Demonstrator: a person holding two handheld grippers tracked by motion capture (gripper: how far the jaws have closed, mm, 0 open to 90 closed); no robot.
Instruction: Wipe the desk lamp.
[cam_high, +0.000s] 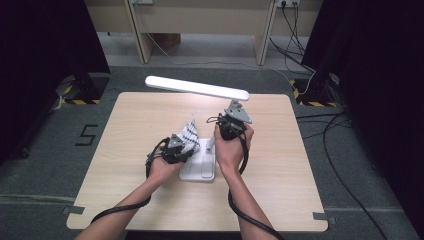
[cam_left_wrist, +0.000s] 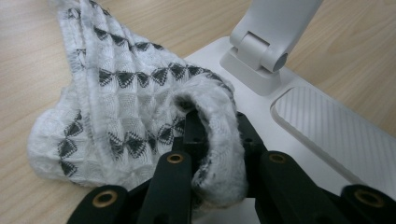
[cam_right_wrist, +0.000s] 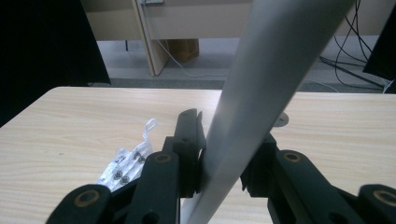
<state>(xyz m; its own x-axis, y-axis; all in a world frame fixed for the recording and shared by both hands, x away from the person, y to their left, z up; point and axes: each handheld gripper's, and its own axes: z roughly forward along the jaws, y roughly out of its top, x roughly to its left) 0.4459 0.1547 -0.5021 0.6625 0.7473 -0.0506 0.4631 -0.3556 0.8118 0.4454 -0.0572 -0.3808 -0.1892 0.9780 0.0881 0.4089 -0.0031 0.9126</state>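
Your left gripper (cam_high: 182, 149) has its jaws pinching a fold of the white woven cloth with black bow-tie pattern (cam_left_wrist: 135, 116), which drapes from the light wooden counter (cam_high: 280, 175) onto the flat white plastic lamp base (cam_left_wrist: 327, 135) beside the hinge. Your right gripper (cam_high: 229, 126) has its jaws clamped on the white slanted lamp arm (cam_right_wrist: 261, 93), just above the base, under the long white lamp head (cam_high: 197, 87).

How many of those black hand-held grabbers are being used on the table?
2. The left black two-jaw gripper pinches a white, black-patterned woven cloth by the white lamp base; the right black two-jaw gripper clamps the lamp's white upright arm.
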